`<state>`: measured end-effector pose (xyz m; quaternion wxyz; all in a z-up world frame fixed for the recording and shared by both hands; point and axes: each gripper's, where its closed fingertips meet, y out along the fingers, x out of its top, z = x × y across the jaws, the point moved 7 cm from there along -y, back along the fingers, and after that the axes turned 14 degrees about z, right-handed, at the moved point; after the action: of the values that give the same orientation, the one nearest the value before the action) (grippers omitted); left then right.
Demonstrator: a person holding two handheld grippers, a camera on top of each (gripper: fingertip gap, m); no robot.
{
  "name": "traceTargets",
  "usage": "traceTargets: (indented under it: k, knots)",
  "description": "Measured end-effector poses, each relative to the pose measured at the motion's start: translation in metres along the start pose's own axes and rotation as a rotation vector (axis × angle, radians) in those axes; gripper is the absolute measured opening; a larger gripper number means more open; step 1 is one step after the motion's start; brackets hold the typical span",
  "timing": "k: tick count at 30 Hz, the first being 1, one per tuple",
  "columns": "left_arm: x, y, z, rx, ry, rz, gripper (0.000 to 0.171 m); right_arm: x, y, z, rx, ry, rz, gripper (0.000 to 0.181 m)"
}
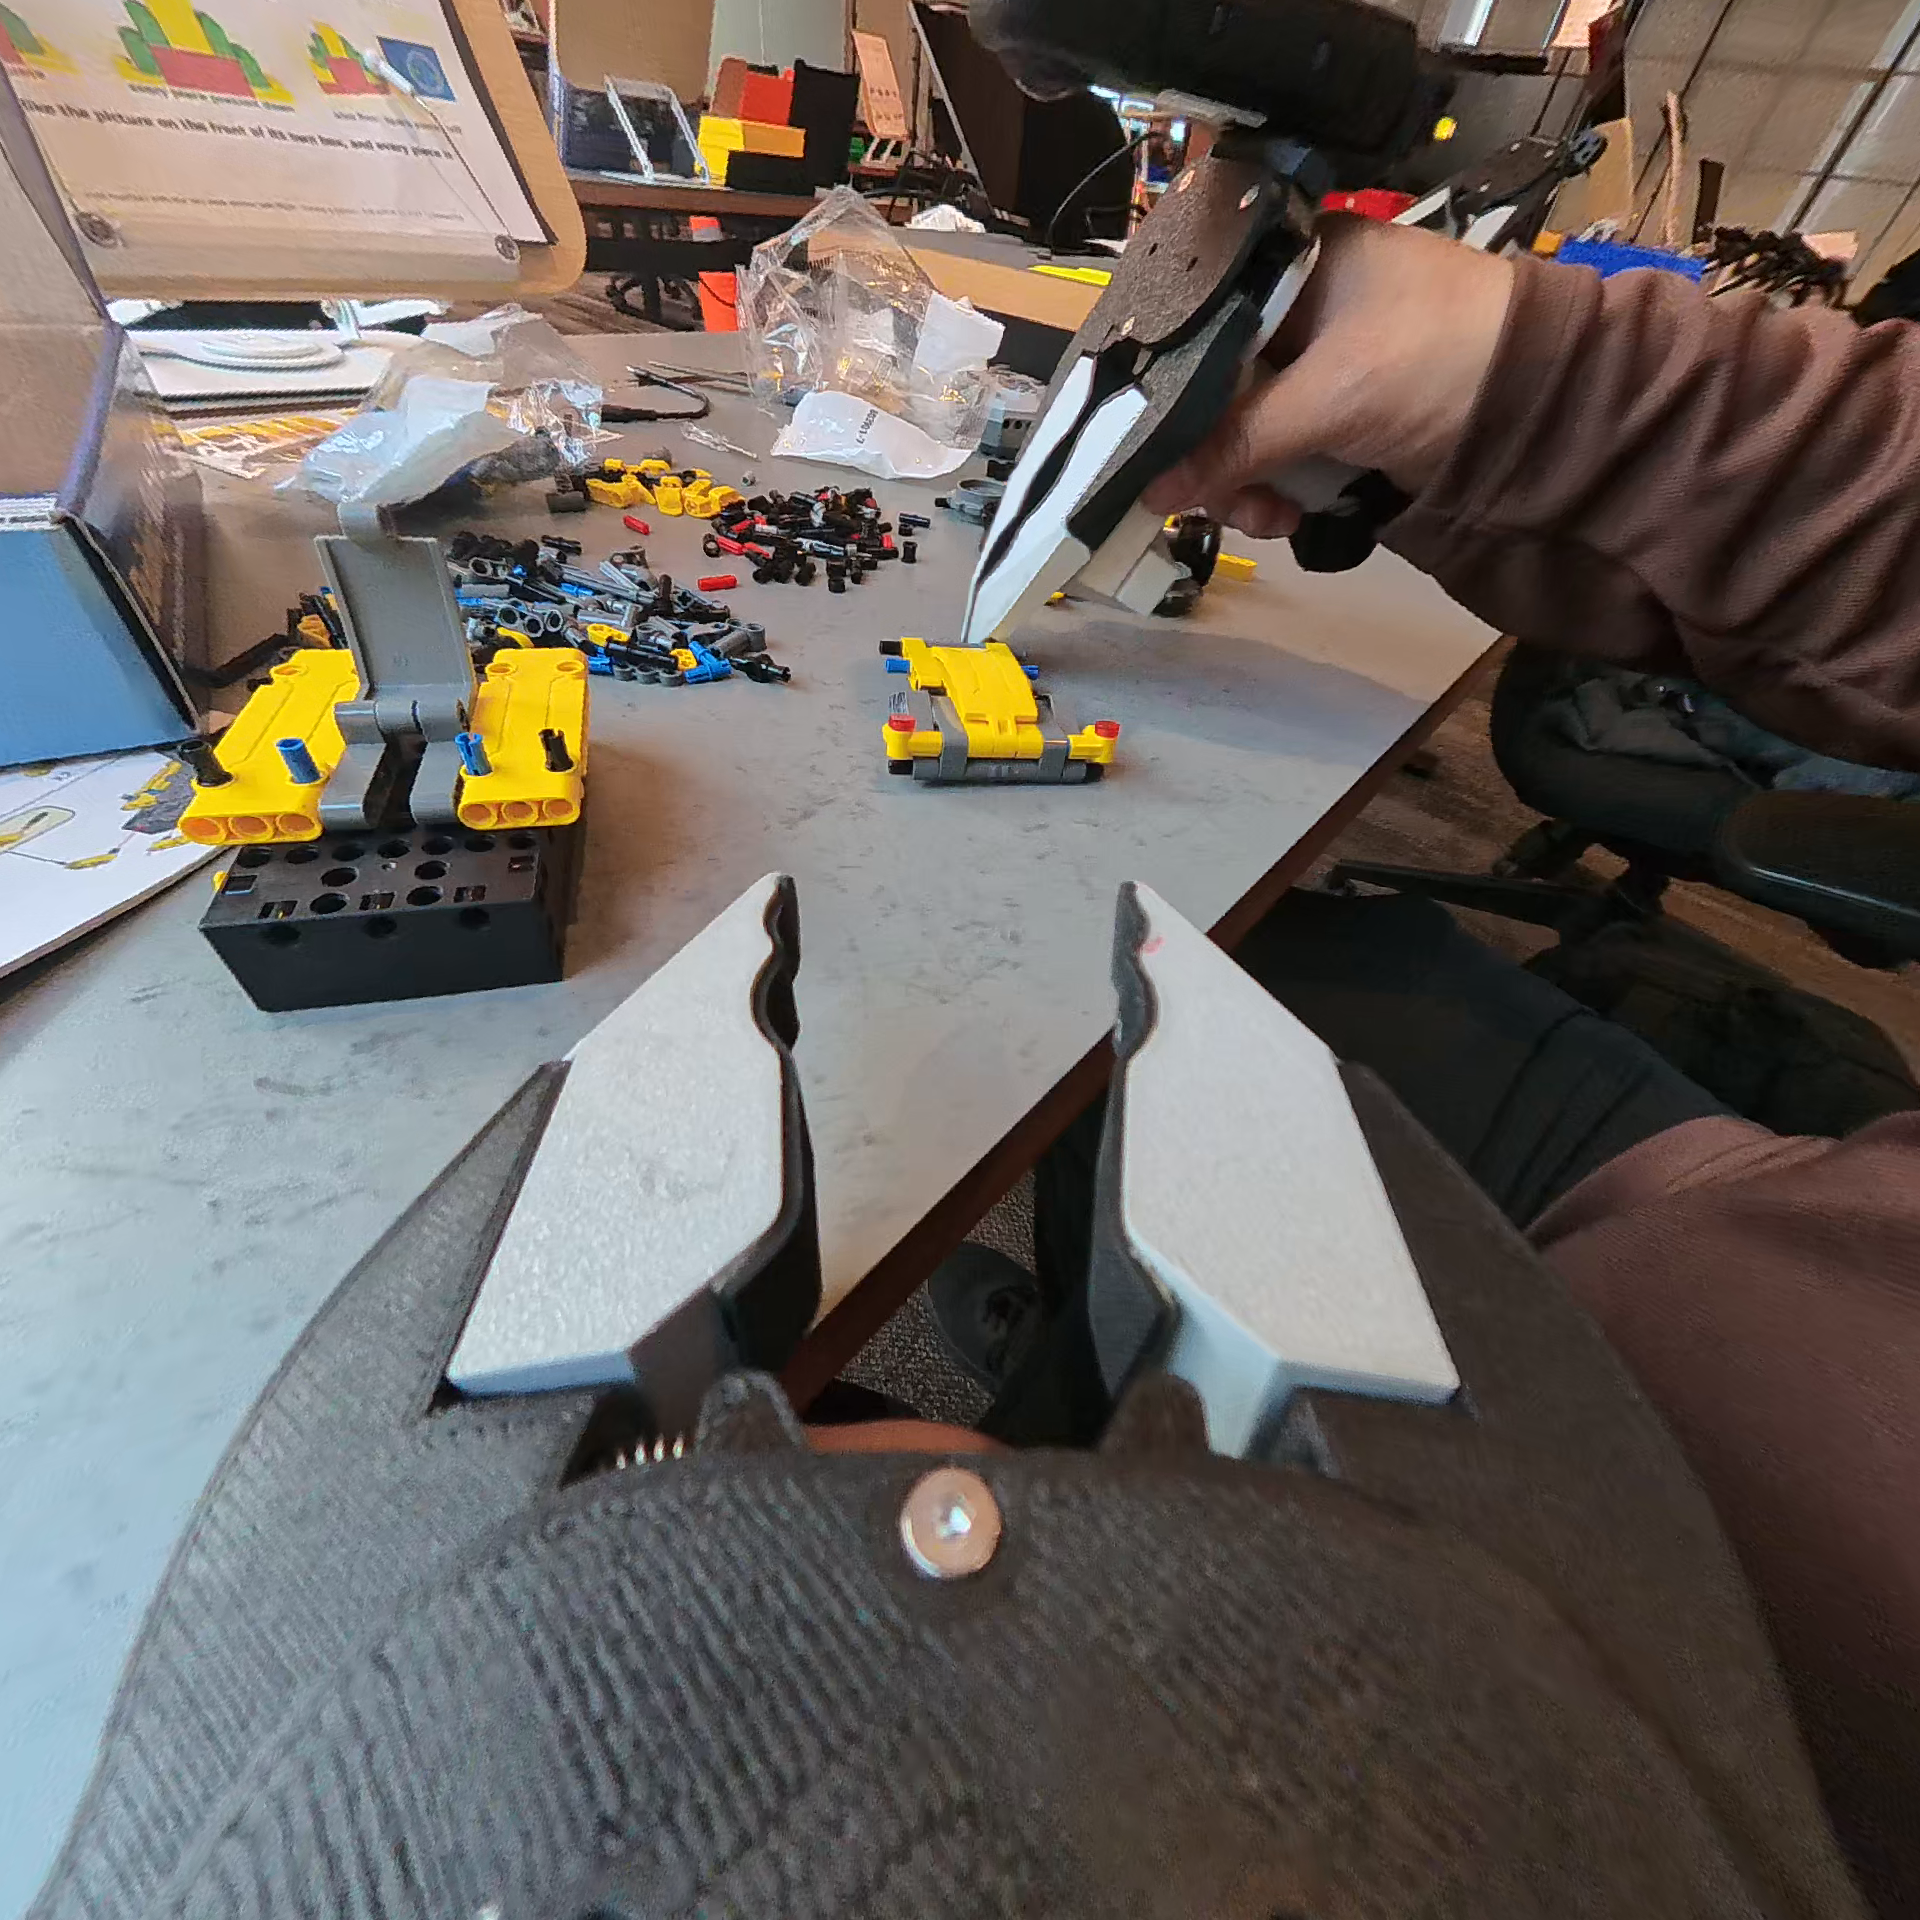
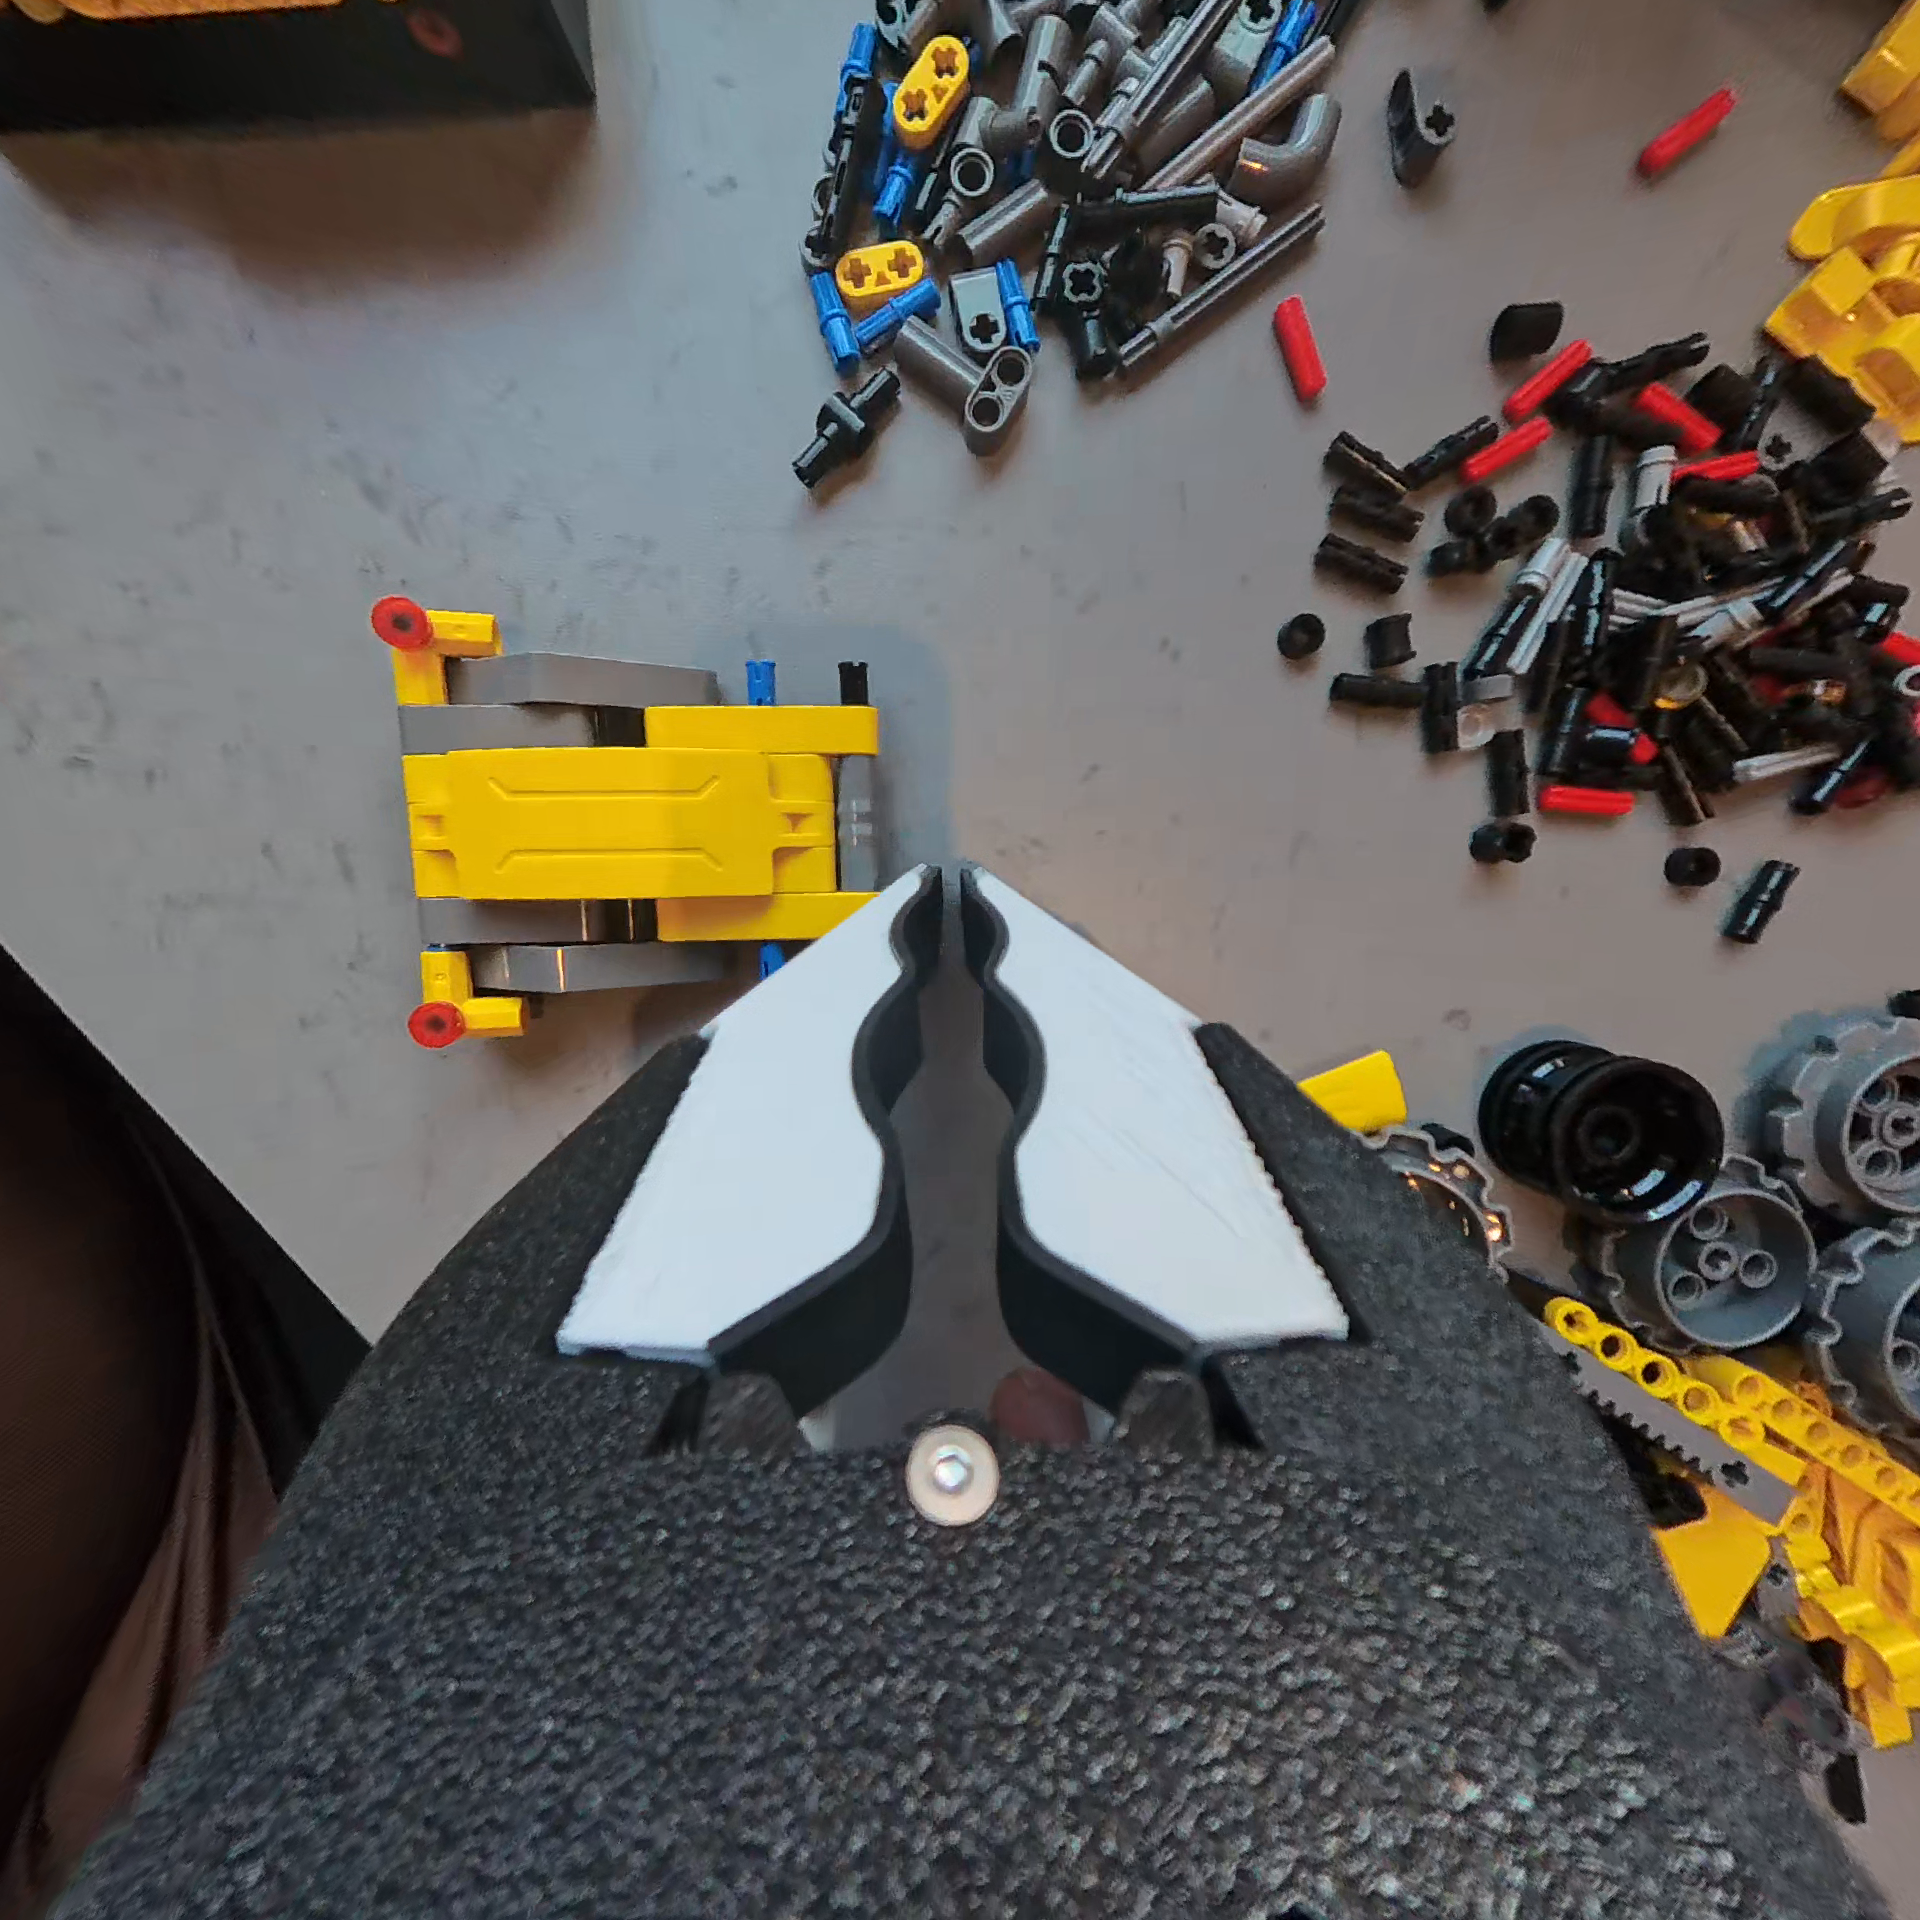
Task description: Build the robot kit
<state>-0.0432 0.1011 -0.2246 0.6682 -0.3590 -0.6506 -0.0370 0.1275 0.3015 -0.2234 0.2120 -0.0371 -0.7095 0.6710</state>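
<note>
A small yellow and grey brick assembly [image 1: 987, 717] with red studs at its corners lies on the grey table [image 1: 935, 987]. My right gripper [image 2: 951, 881] is shut with nothing visible between its tips. It points down at the table just beside the far end of that assembly [image 2: 623, 821], and it also shows in the left wrist view [image 1: 982, 623], held by a hand. My left gripper [image 1: 956, 904] is open and empty. It hovers over the table near the front edge, apart from the small assembly. A larger build of yellow beams and a grey panel [image 1: 395, 727] sits on a black block [image 1: 384, 925] at the left.
Piles of loose black, grey, blue and red pins lie at mid table [image 1: 623, 613] [image 2: 1662, 623]. Wheels and hubs [image 2: 1600, 1132] lie to the right gripper's right. Plastic bags [image 1: 862, 312], a box [image 1: 73, 623] and an instruction sheet [image 1: 62, 831] stand around. The table edge [image 1: 1299, 862] runs right. The gap from one gripper's tips to the other's is roughly 20 centimetres. My right tips are about 25 centimetres from the black block [image 1: 384, 925], my left tips only 8 centimetres.
</note>
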Motion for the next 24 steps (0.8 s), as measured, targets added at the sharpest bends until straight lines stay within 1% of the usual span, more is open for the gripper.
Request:
traceTargets:
  k: [2,7,11,15,19,20,22,24]
  knots:
    - [0.000,0.000,0.000,0.004,0.006,0.000,0.058,0.001,0.000,0.000,0.013,-0.002,-0.013,0.002]
    - [0.000,-0.001,-0.002,0.006,0.016,0.000,0.058,0.004,-0.005,-0.003,0.042,0.028,-0.062,0.009]
    - [0.001,-0.001,-0.004,0.003,0.021,-0.002,0.058,0.001,-0.013,-0.012,0.064,0.081,-0.113,0.010]
    - [0.001,-0.001,-0.005,-0.002,0.024,0.000,0.058,-0.006,-0.018,-0.027,0.056,0.138,-0.123,0.012]
    - [0.001,0.000,-0.006,-0.001,0.028,0.001,0.058,-0.005,-0.024,-0.036,0.113,0.208,-0.163,0.010]
    - [0.001,0.000,-0.006,-0.001,0.027,0.002,0.058,-0.004,-0.025,-0.037,0.148,0.229,-0.181,0.007]
    - [0.000,0.000,-0.005,0.002,0.029,0.004,0.058,-0.002,-0.027,-0.040,0.234,0.291,-0.218,0.007]
    - [0.000,0.000,-0.005,0.003,0.028,0.005,0.058,0.000,-0.029,-0.047,0.301,0.370,-0.269,0.011]
